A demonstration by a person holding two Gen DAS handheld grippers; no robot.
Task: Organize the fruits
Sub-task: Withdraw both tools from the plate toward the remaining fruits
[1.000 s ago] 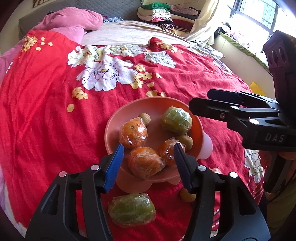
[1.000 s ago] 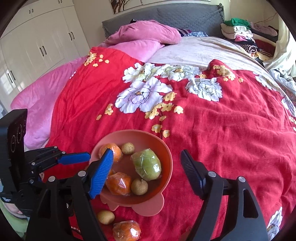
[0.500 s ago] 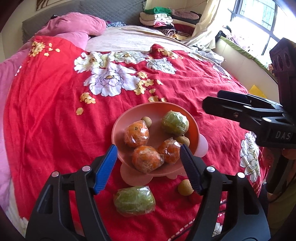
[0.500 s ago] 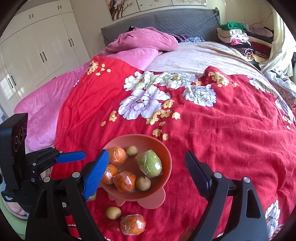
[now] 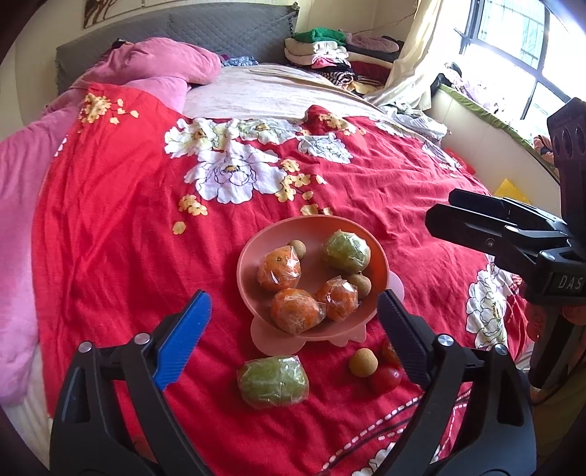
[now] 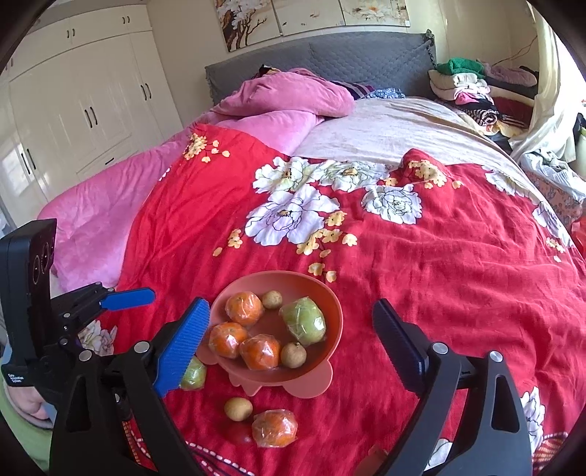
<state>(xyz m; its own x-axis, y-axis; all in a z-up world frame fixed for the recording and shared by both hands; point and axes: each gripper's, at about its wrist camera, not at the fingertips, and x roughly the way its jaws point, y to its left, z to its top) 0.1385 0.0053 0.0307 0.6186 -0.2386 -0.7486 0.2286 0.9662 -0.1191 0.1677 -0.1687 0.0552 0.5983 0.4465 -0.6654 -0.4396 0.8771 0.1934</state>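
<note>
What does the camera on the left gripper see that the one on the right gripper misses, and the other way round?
Only the left wrist view shows the window and a small red fruit, plain on the bedspread. Only the right wrist view shows the white wardrobe, the wall paintings and a whole wrapped orange lying loose below the bowl. Both show the pink bowl of fruit on the red floral bedspread, a loose wrapped green fruit, and each other's gripper; both grippers are open.

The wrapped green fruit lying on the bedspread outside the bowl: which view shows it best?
The left wrist view: the wrapped green fruit lies in full sight in front of the bowl. In the right wrist view that gripper's blue finger covers most of the fruit.
</note>
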